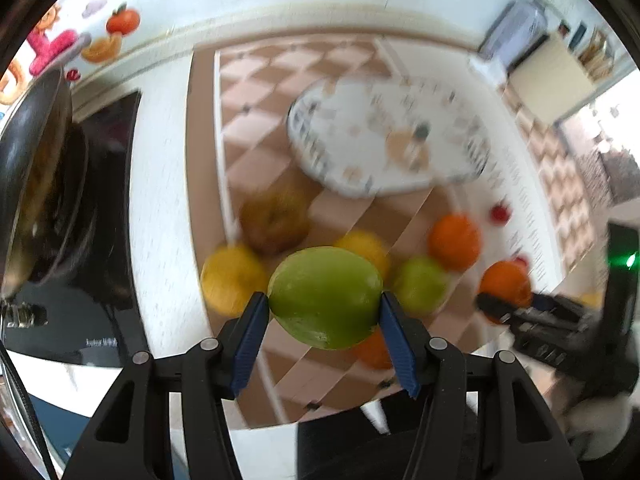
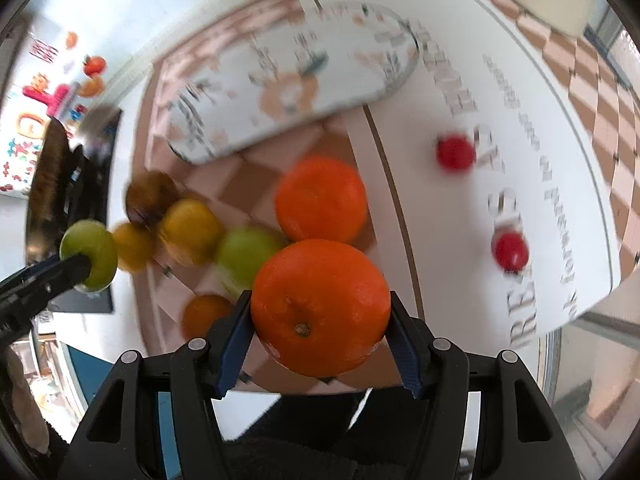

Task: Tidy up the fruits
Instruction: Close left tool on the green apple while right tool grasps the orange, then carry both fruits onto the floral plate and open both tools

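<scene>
From the left wrist, the risk I judge greatest is a slip: the left claw point(image 1: 324, 308) pinches a round green fruit point(image 1: 325, 297), probably a green apple, only at its two sides, above the table point(image 1: 168, 184). The blurred background suggests motion, and a jolt could roll the fruit out onto the loose fruits below. The blue pads point(image 1: 250, 338) stand wide apart and press the skin, so this claw is clenched on it. The patterned tray point(image 1: 390, 140) lies beyond, apparently empty.

From the right wrist, the same hazard applies: the right claw point(image 2: 320, 316) grips an orange point(image 2: 320, 306) between widely spread pads, aloft over the checked cloth point(image 2: 256, 176). A second orange point(image 2: 322, 198) sits just beyond it; two small red fruits point(image 2: 456, 152) lie well apart to the right.
</scene>
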The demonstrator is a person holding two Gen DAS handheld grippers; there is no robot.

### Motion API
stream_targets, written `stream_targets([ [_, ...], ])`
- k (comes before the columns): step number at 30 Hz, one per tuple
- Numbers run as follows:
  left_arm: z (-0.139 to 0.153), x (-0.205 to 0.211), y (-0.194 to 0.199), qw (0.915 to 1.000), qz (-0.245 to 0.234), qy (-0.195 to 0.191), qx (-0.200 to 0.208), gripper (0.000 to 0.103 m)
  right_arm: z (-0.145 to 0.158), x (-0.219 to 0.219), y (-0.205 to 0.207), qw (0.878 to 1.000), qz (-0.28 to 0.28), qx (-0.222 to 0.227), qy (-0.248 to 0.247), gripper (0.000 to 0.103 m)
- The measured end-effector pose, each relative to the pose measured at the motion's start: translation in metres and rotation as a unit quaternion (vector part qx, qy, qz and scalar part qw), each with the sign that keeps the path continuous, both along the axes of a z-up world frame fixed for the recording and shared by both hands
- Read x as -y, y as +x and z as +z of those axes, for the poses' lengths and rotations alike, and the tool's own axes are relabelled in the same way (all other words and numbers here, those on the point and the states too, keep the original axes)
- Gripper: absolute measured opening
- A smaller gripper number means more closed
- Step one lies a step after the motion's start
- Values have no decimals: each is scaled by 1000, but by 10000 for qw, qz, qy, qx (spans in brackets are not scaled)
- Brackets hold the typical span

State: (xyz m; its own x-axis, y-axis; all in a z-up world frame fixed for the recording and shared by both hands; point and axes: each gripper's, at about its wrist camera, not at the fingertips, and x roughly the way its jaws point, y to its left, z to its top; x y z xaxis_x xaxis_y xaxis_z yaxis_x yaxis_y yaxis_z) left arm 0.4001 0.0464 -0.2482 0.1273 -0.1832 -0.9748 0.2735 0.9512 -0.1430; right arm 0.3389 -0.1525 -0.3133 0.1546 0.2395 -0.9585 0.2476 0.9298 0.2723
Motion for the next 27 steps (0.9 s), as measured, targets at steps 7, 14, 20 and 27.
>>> stream_targets([
  [7, 1, 36, 66, 9971, 686, -268, -183, 50, 13, 33, 80, 9989, 290, 324, -175, 65],
  [14, -39, 72, 146, 9890, 1190, -373, -802, 38, -19, 45, 167, 9956, 840, 173, -388, 65],
  [20, -71, 99, 180, 9868, 1260, -87, -1011, 38, -65, 47, 209, 9917, 1219, -182, -366, 65],
  [27, -83, 97, 180, 9820, 1476, -28, -1179, 40, -76, 58, 221, 9874, 1533, -386, -56, 66],
])
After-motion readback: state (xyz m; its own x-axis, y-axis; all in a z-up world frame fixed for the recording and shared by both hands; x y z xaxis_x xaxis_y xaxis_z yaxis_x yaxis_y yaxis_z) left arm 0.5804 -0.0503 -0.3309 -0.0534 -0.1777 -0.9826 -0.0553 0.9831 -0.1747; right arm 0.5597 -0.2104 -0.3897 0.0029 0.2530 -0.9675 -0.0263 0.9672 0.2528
